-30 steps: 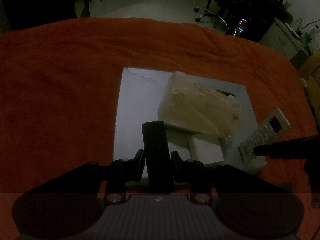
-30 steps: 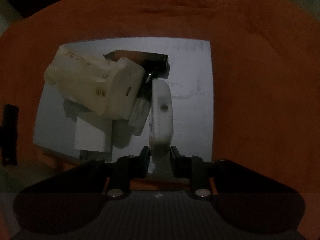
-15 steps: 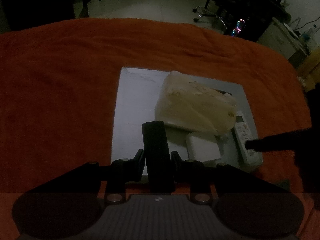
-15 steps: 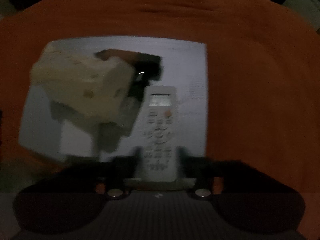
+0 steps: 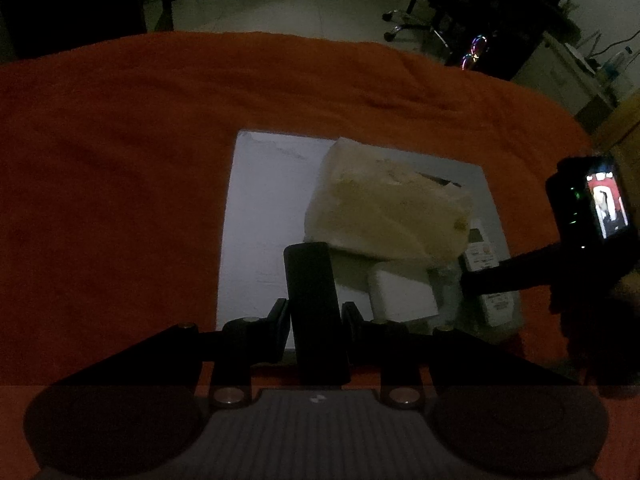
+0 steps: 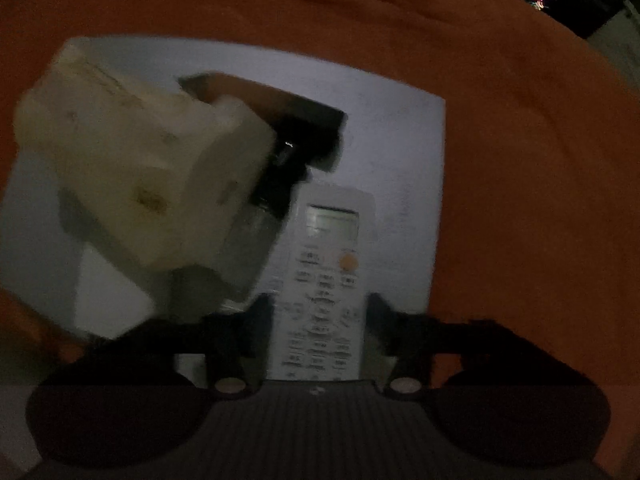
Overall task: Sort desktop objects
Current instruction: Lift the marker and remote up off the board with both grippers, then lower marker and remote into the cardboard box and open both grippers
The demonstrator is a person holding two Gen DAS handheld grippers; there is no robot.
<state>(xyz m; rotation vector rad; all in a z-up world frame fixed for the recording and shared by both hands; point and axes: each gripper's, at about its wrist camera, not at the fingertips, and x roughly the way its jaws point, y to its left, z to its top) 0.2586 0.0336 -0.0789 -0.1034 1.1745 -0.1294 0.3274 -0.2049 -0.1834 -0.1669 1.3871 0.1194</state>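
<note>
My left gripper (image 5: 315,312) is shut on a flat black bar-shaped object (image 5: 314,304), held over the near edge of a white sheet (image 5: 264,208). My right gripper (image 6: 320,312) is shut on a white remote control (image 6: 326,280), face up with its display away from me, low over the sheet (image 6: 400,148). It also shows in the left wrist view (image 5: 486,272), with the right gripper's finger (image 5: 504,276) across it. A cream tissue pack (image 5: 384,212) lies mid-sheet, also in the right wrist view (image 6: 136,176). A white box (image 5: 400,292) sits near it.
A dark wallet-like object (image 6: 288,120) lies behind the tissue pack. An orange cloth (image 5: 120,160) covers the table. The right gripper's camera body with a lit screen (image 5: 604,208) is at the right. Floor, chairs and a lit computer case (image 5: 474,52) are beyond the far edge.
The right gripper turned the remote from on edge to face up and brought it down and inward over the sheet's right side. The left gripper with the black object has barely moved.
</note>
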